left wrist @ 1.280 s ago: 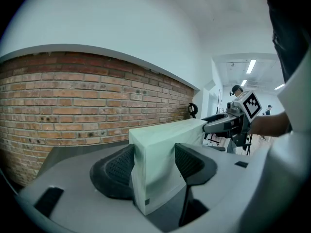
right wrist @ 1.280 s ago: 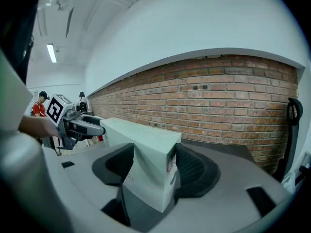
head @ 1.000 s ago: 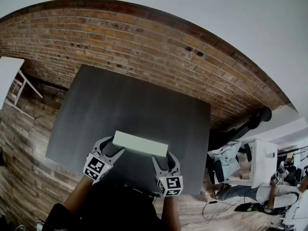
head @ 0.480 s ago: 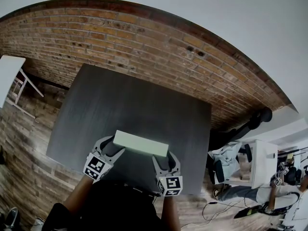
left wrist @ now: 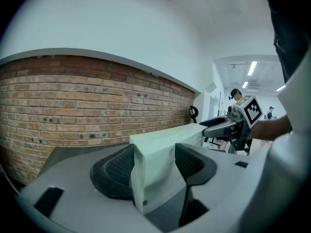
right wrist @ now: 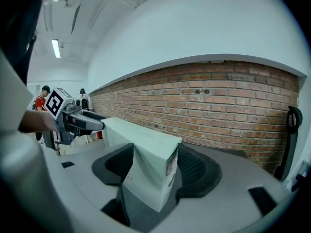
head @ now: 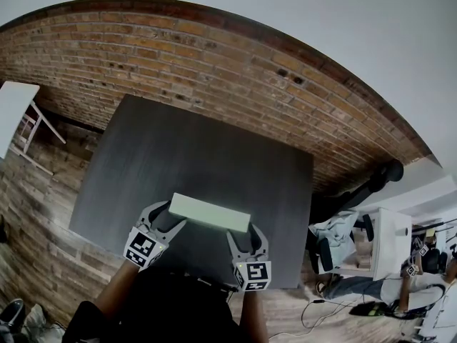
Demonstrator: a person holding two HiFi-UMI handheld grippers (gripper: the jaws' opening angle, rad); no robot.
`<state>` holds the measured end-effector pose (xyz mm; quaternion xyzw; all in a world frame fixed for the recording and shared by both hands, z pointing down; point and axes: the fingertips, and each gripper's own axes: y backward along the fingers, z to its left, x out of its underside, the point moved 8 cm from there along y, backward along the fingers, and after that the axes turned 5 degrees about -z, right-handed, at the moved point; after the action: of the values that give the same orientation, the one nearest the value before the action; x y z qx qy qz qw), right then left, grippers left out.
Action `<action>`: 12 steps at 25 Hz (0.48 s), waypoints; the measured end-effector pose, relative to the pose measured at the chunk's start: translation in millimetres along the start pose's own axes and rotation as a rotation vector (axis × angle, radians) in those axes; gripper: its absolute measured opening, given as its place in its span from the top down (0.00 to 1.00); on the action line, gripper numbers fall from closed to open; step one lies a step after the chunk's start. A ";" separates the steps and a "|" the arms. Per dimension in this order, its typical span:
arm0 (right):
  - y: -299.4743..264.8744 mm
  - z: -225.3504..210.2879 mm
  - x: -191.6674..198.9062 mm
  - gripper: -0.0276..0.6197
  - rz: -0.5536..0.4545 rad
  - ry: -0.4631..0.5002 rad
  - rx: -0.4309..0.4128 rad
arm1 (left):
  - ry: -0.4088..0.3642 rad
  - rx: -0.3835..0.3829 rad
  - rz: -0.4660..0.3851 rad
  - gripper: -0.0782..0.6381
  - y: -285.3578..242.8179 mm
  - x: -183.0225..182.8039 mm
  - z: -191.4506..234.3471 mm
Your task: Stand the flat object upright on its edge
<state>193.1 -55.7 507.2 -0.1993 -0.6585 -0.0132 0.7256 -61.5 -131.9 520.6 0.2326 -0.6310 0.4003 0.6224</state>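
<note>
A long pale green box (head: 209, 213) stands on its narrow long edge near the front of the dark grey table (head: 200, 148). My left gripper (head: 165, 218) is shut on the box's left end and my right gripper (head: 243, 234) on its right end. In the left gripper view the box (left wrist: 163, 149) sits between both dark ribbed pads (left wrist: 118, 168) of the left gripper (left wrist: 153, 163), with the right gripper (left wrist: 232, 125) at the far end. In the right gripper view the box (right wrist: 146, 154) fills the jaws of the right gripper (right wrist: 151, 165), and the left gripper (right wrist: 73, 120) holds the other end.
A brick wall (head: 235, 63) runs behind the table. A white table (head: 13, 109) stands at the left. At the right are a white desk (head: 393, 241), chairs and a seated person. The table's front edge is just below the grippers.
</note>
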 end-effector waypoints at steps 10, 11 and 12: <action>6.5 2.4 -3.0 0.53 -0.019 0.003 0.001 | -0.011 -0.003 -0.017 0.53 7.5 -2.7 -6.4; 6.9 2.9 -3.3 0.53 -0.021 0.002 0.001 | -0.009 -0.002 -0.017 0.53 8.3 -3.2 -7.0; 7.3 3.3 -3.8 0.53 -0.024 0.001 0.002 | -0.008 -0.001 -0.018 0.53 9.1 -3.6 -7.5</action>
<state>191.5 -48.9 501.7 -0.1905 -0.6605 -0.0216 0.7259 -63.8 -121.4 514.5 0.2394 -0.6317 0.3935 0.6235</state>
